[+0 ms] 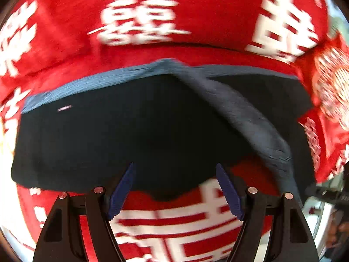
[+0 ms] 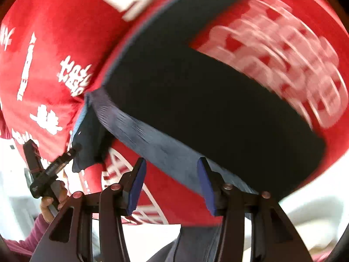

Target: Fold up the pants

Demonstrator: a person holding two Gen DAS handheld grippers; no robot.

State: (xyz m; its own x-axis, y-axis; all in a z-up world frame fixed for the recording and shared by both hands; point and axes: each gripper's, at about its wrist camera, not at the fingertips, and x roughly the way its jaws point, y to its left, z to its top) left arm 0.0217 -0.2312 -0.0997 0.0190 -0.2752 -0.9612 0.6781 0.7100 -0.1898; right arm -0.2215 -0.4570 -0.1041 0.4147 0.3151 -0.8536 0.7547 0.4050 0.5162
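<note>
Pants (image 1: 135, 135) lie ahead of both grippers (image 1: 175, 187) (jaws parted)

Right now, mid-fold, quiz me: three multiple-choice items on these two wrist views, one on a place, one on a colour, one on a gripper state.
1. Where do the pants lie?
A. on the red cloth
B. on a bare wooden floor
C. in a basket

2. What colour are the left gripper pads?
A. yellow
B. blue
C. white

3. How does the right gripper stand?
A. shut on the pants
B. shut on the cloth
C. open, nothing pinched

Answers:
1 A: red cloth with white print shows all round the dark pants.
2 B: both pads show blue against the black frame.
3 C: its pads stand apart, with the pants' lighter folded strip seen beyond the gap, not pressed between them.
</note>
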